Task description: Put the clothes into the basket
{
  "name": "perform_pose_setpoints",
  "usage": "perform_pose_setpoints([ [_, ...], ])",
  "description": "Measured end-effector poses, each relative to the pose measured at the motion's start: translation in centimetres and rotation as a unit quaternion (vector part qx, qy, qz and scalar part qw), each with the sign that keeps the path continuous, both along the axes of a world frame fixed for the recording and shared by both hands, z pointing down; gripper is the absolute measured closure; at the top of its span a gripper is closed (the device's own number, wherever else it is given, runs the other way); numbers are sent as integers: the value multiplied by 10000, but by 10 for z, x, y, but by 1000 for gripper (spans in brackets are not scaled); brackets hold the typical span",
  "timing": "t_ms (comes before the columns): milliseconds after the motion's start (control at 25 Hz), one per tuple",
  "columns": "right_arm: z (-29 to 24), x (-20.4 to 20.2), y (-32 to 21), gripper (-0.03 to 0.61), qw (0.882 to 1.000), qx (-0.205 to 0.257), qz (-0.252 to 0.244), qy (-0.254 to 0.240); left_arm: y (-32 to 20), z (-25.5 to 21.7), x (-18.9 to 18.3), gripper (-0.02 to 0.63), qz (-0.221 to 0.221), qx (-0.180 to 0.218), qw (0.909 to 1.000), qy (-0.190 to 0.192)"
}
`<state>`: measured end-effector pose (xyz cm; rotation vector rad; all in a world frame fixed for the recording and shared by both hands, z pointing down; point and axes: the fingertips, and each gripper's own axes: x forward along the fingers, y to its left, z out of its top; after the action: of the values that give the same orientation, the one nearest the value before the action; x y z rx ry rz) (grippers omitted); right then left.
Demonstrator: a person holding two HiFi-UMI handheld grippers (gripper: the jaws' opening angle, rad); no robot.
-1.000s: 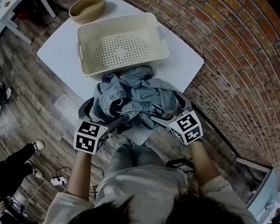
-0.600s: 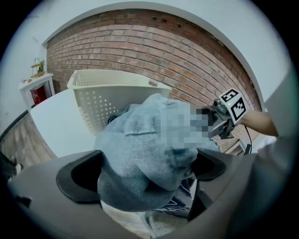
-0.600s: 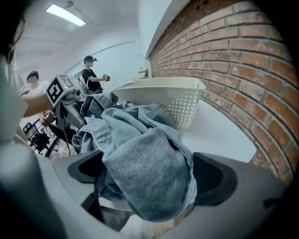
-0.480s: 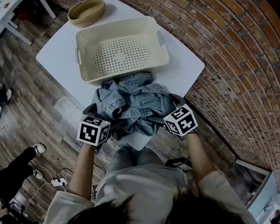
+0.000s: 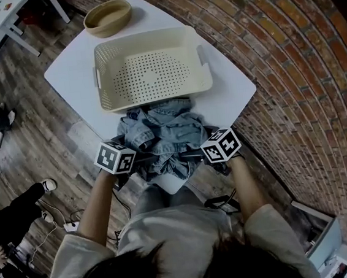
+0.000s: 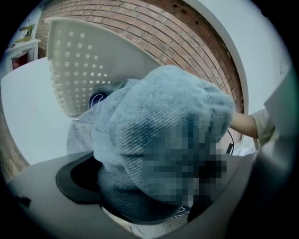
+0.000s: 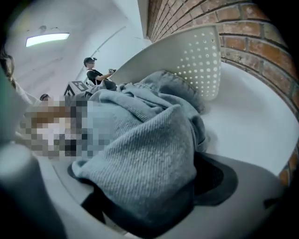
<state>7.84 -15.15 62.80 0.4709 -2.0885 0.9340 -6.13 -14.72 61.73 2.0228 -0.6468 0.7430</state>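
The denim clothes (image 5: 164,136) are shown bunched at the near edge of the desk (image 5: 70,69), just in front of the basket (image 5: 201,83). Denim is enclosed loosely by the left gripper (image 5: 134,163), whose jaws have just been opened wide, and by the parted jaws of the right gripper (image 5: 195,155).

On the surface (image 5: 70,63) the basket (image 5: 148,76) sits mid-way, the bowl (image 5: 107,17) behind it toward the far-left corner, and the clothes (image 5: 164,136) lie heaped just before the basket's near wall, at the surface's near corner.
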Motion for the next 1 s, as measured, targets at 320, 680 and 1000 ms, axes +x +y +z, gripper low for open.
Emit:
perform_pose_setpoints([
  [320,1,-22,5,5,9983,84,-574,-86,1,2,9,25,175,-16,9997,162],
  [680,-7,-36,14,105,9931,231,-812,-809,6,-6,27,28,215,173,9985,476],
  [1000,-22,-50,18,196,9886,664,-675,-1170,8,-24,44,31,421,476,9929,1007],
])
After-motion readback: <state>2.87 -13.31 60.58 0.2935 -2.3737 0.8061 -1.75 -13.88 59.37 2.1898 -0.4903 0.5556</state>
